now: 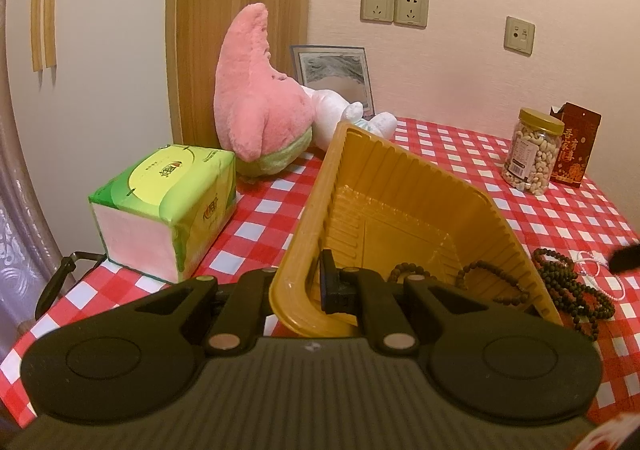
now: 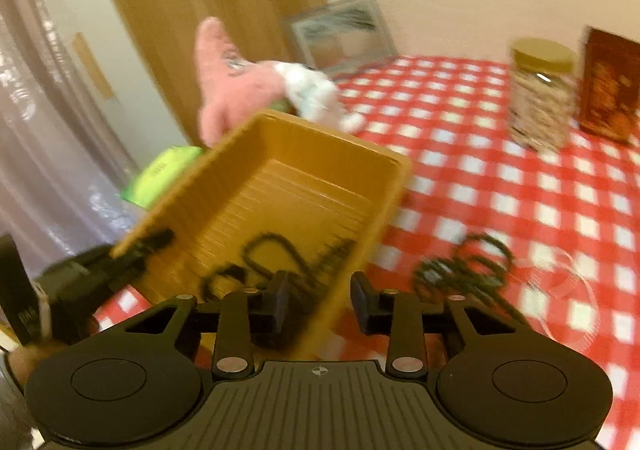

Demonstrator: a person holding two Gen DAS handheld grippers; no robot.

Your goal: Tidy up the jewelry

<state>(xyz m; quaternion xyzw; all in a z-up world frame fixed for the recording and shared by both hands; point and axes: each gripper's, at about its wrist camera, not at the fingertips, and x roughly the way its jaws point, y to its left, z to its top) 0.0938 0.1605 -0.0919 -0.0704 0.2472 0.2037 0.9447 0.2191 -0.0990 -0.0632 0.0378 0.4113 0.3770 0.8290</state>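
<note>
Dark bead strings (image 1: 492,278) lie in the tilted yellow tray (image 1: 400,186) at centre frame; more dark beads (image 1: 576,286) and a pale bracelet (image 1: 600,270) rest on the checked cloth (image 1: 540,206) to its right. The left gripper (image 1: 316,282) pinches the tray's near wall. The right gripper (image 2: 320,300) hangs with jaws spread, empty

place: home | signs: checked tablecloth (image 1: 460,178), plush toy (image 1: 256,98), tissue pack (image 1: 168,202), wardrobe (image 1: 92,50)
</note>
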